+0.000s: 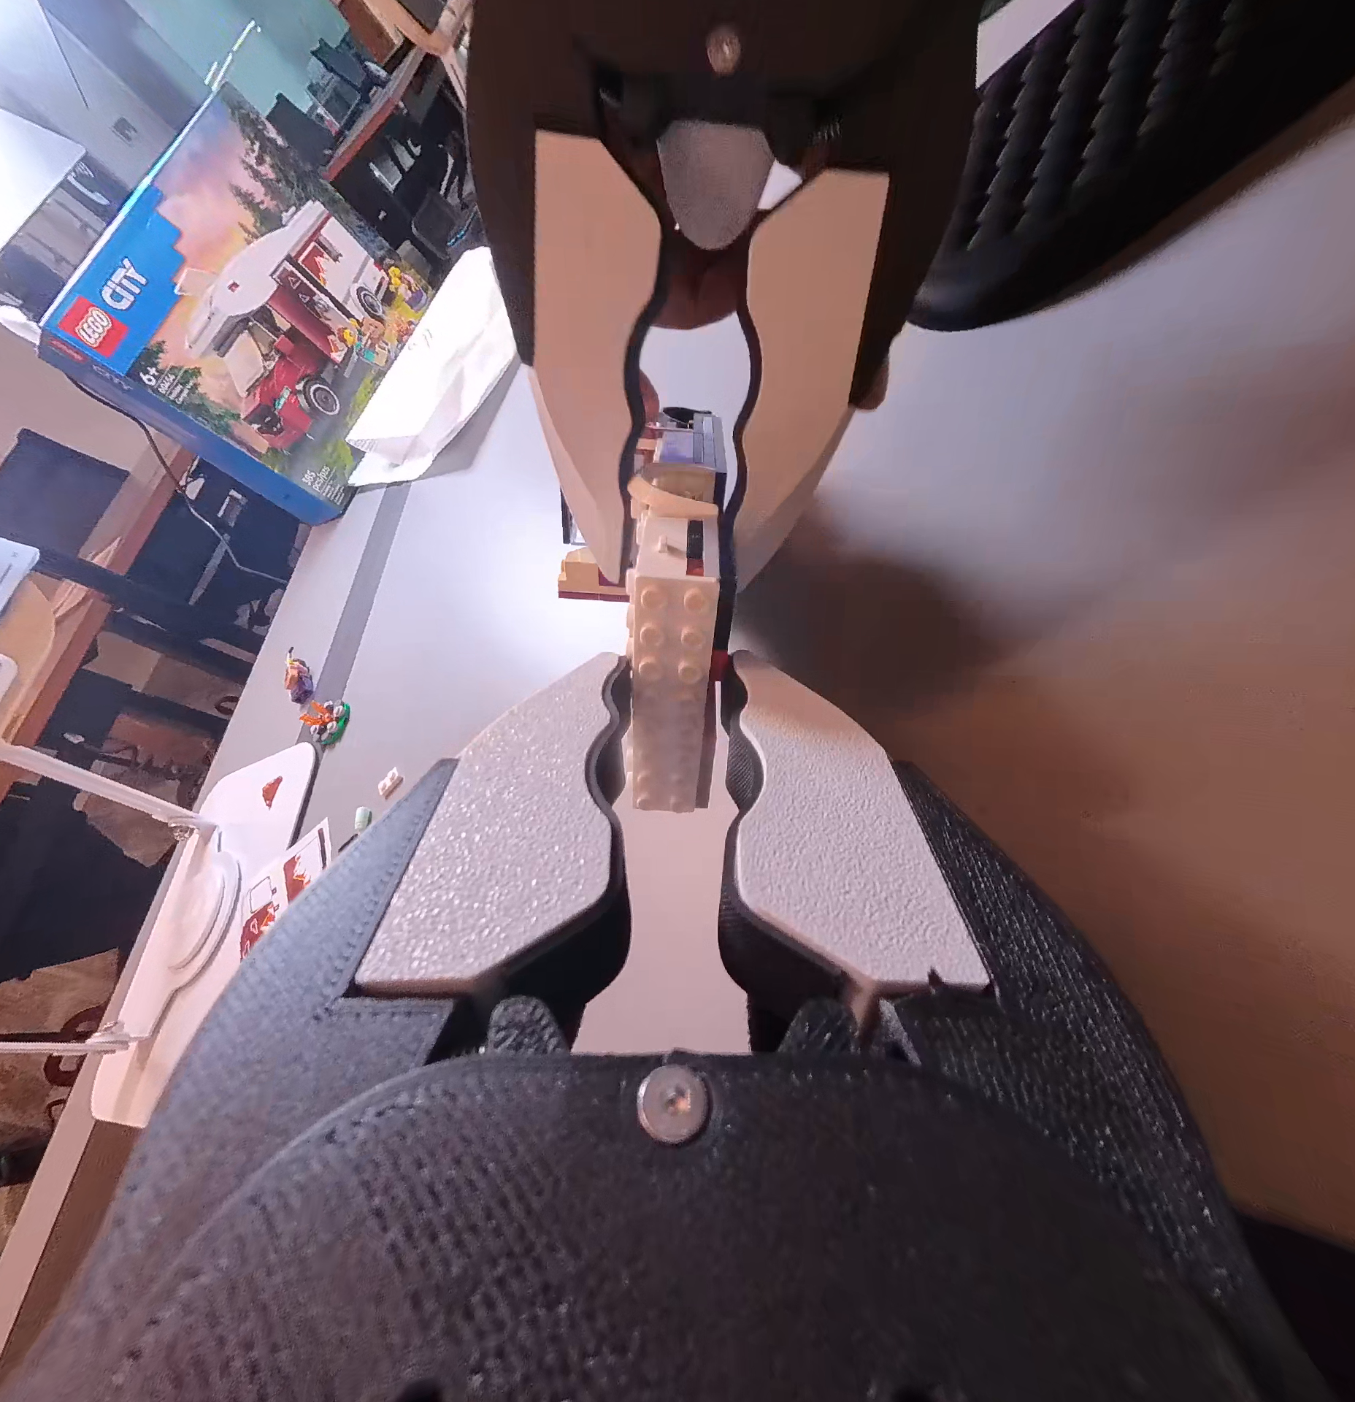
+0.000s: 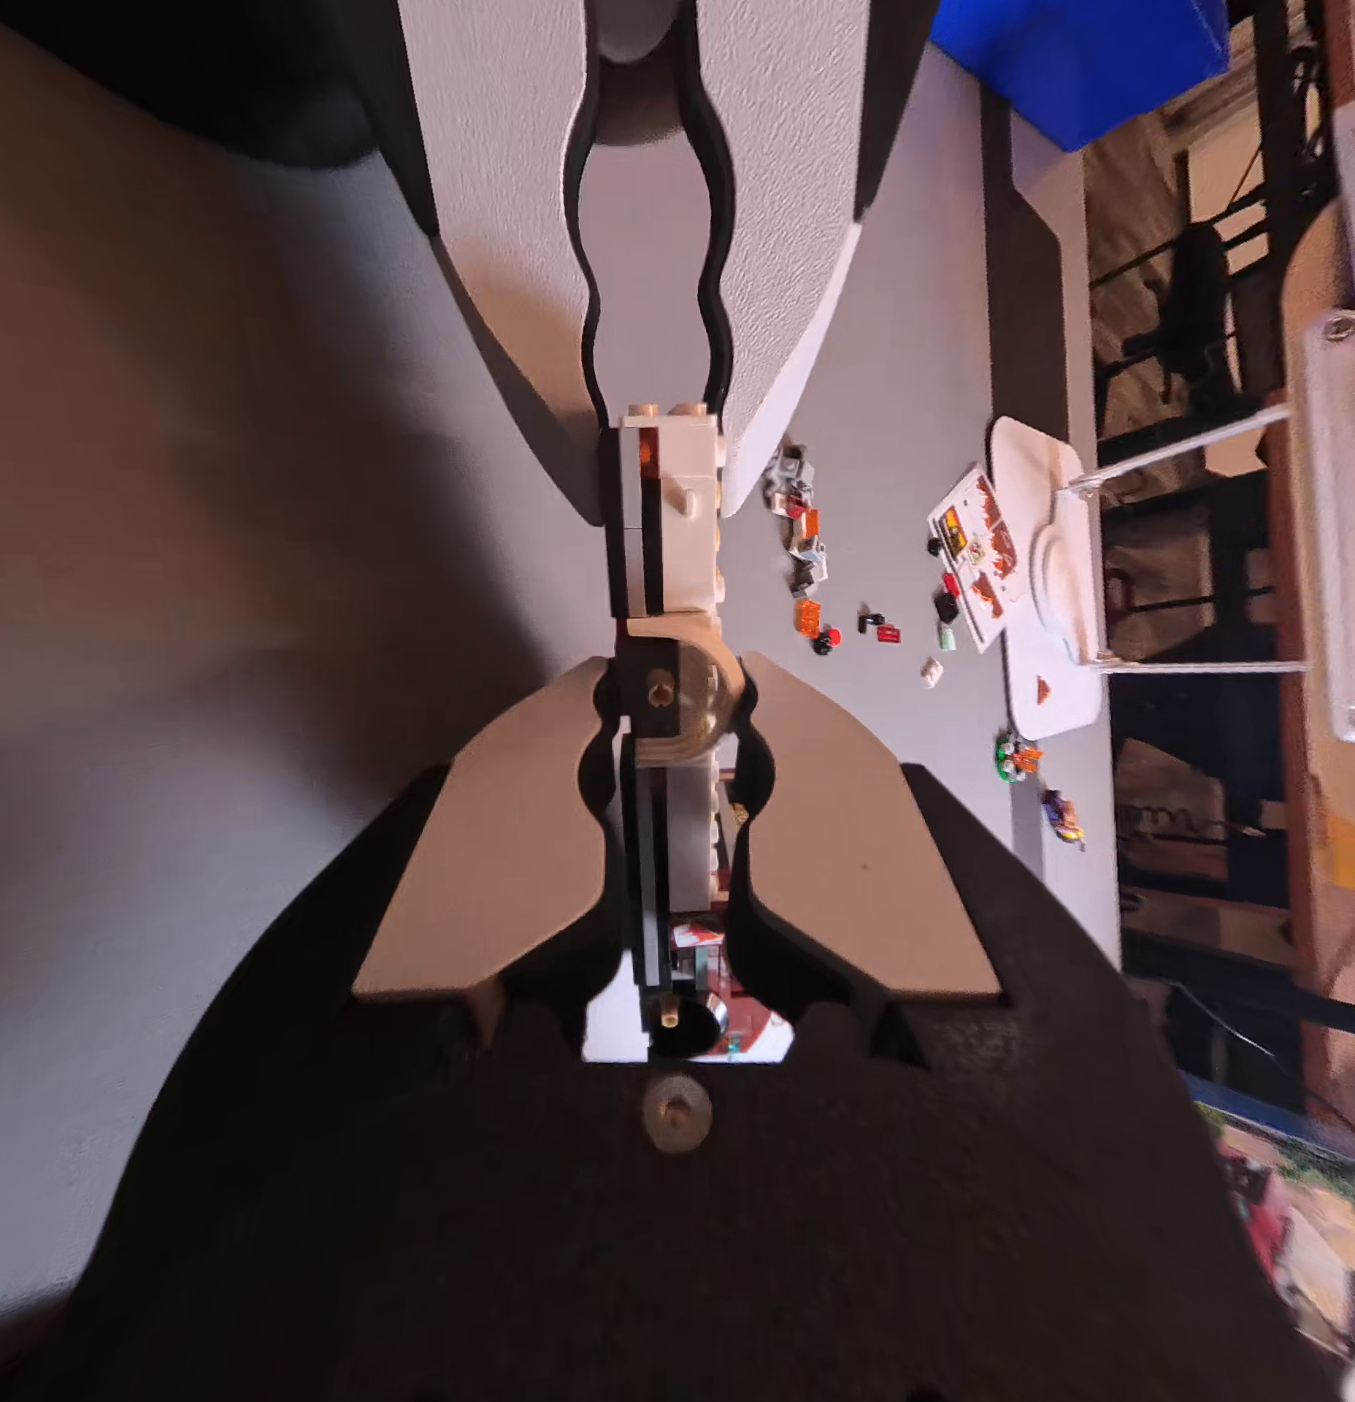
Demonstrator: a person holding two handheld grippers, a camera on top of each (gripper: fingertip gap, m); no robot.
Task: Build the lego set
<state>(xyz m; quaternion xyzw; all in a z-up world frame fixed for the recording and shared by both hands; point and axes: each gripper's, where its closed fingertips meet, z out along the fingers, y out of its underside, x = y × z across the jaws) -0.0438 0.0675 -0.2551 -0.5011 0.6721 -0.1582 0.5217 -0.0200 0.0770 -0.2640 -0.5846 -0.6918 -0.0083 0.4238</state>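
A: Though the lego build runs between both sets of fingers, its near end is swallowed by the right gripper, details lost in shadow.

B: Both clamp it?

A: Yes. The left gripper grips the white studded end; the right one, at twelve o'clock opposite, pinches the other, above the grey table.

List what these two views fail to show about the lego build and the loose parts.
- Build: in the left wrist view the right tool covers its far end; in the right wrist view the left tool does.
- Build's underside and wheels: hidden between the fingers in both views.
- Loose parts: too small and blurred to identify.
- Sticker sheet: too small to make out.
- Box: one corner overhangs the table; cropped in the right view.
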